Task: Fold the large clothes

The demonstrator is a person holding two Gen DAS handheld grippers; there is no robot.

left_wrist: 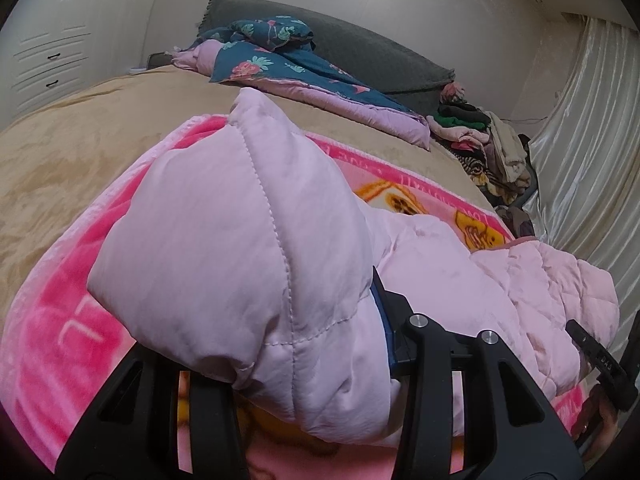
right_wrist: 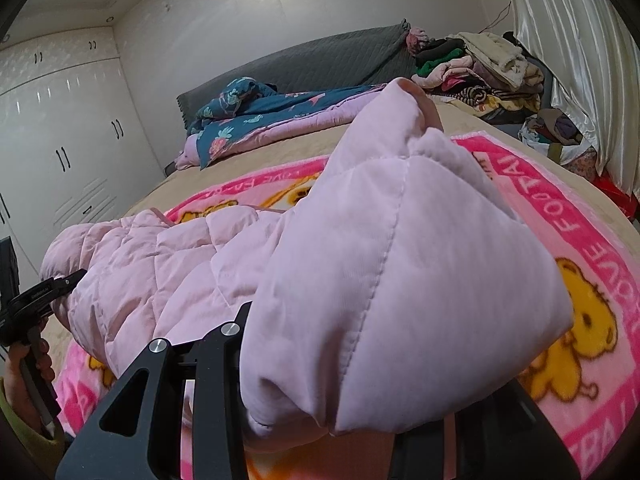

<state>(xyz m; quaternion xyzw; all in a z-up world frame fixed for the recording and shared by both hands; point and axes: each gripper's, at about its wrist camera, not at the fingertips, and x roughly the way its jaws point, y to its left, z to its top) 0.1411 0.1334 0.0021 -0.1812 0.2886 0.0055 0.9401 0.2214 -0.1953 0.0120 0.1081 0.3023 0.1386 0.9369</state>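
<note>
Jacket (left_wrist: 224, 240) (pale pink, quilted) was pinched by both the left gripper (left_wrist: 312, 344) and right gripper (right_wrist: 320, 360) above a blanket (right_wrist: 592, 240) reading "LOVE FOR".

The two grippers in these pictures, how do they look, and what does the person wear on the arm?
The left gripper and right gripper are matte black, with angular finger arms that have triangular cut-outs and round silver bolt heads. A blue strip shows on the left one. The right wrist view shows an olive-green sleeve on the left arm.
</note>
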